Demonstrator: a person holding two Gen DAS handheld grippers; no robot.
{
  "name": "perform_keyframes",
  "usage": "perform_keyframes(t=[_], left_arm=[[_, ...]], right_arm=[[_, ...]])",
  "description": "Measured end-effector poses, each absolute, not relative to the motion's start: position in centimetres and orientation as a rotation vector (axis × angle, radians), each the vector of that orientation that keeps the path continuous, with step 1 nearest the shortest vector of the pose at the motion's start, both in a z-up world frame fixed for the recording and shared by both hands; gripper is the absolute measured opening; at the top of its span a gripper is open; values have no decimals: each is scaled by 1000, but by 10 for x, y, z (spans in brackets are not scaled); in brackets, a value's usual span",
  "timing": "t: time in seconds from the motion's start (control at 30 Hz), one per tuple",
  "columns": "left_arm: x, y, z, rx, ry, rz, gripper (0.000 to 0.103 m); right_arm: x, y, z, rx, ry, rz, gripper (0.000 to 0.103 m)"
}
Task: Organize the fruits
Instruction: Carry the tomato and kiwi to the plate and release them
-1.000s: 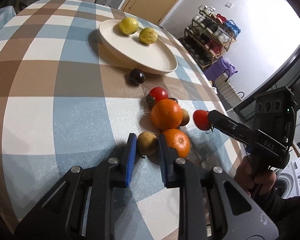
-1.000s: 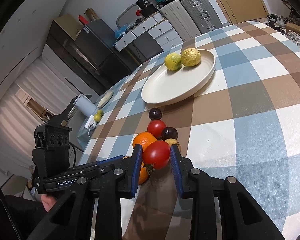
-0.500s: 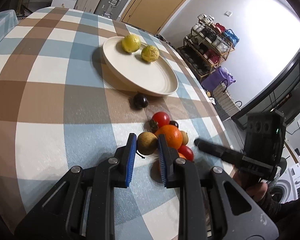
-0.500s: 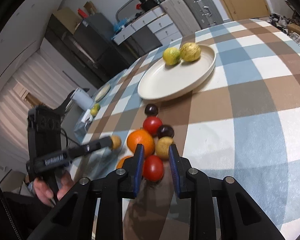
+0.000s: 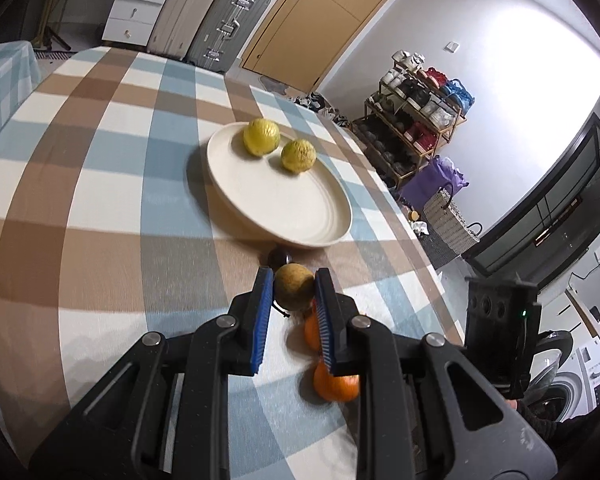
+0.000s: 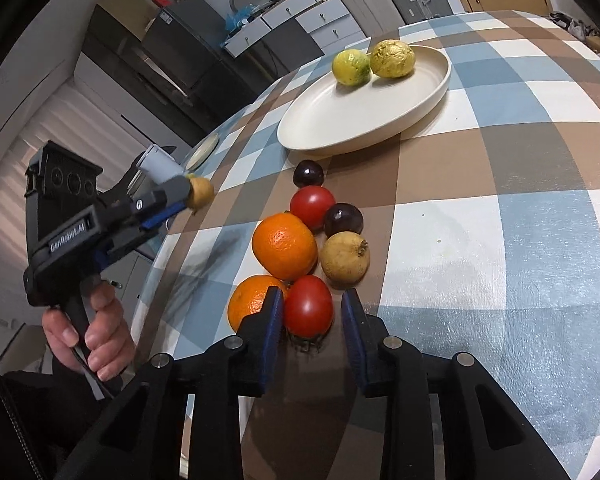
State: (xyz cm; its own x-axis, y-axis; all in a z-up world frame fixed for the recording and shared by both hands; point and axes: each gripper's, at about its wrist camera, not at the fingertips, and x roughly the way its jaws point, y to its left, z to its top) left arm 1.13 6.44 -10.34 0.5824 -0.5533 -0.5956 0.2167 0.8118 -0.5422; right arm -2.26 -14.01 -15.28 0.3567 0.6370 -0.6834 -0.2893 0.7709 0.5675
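Observation:
My left gripper (image 5: 293, 286) is shut on a small brownish-yellow fruit (image 5: 293, 286) and holds it above the table, short of the cream plate (image 5: 320, 220). The plate carries two yellow fruits (image 5: 261, 136). From the right wrist view the left gripper (image 6: 196, 194) hangs at the left with that fruit (image 6: 202, 191). My right gripper (image 6: 311, 312) is open, its jaws either side of a red tomato (image 6: 309, 307) that rests on the cloth. Beside it lie two oranges (image 6: 284, 246), another tomato (image 6: 312, 206), a yellow-brown fruit (image 6: 345, 257) and two dark plums (image 6: 343, 219).
The table wears a blue, brown and white checked cloth (image 6: 520, 240). Its edge runs close on the left in the right wrist view. A shoe rack (image 5: 416, 116) and suitcases (image 5: 224, 24) stand beyond the table.
My left gripper lifted the brownish fruit off the table and carried it toward the plate. My right gripper set the tomato down by the oranges and opened.

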Motion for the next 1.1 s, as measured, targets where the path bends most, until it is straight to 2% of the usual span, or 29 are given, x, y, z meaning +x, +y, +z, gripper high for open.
perform_keyframes(t=[0.07,0.33,0.57,0.83,1.1], left_arm=[[18,64,-99,-439,828,-464,19],[50,59,-86,-420,802,-470,19],[84,52,-88,-406,804,-462,19],[132,43,-92,-360,808,-437,19],[177,39,-110,-307,838,-412,19]], right_arm=[[-22,-141,-153,397,1054,637,26],[-19,-159,-154,504,1044,658,26],[-2,-178,-125,543,943,650,26],[73,-168,-74,472,830,697,26],[157,-129,-65,406,841,760,26]])
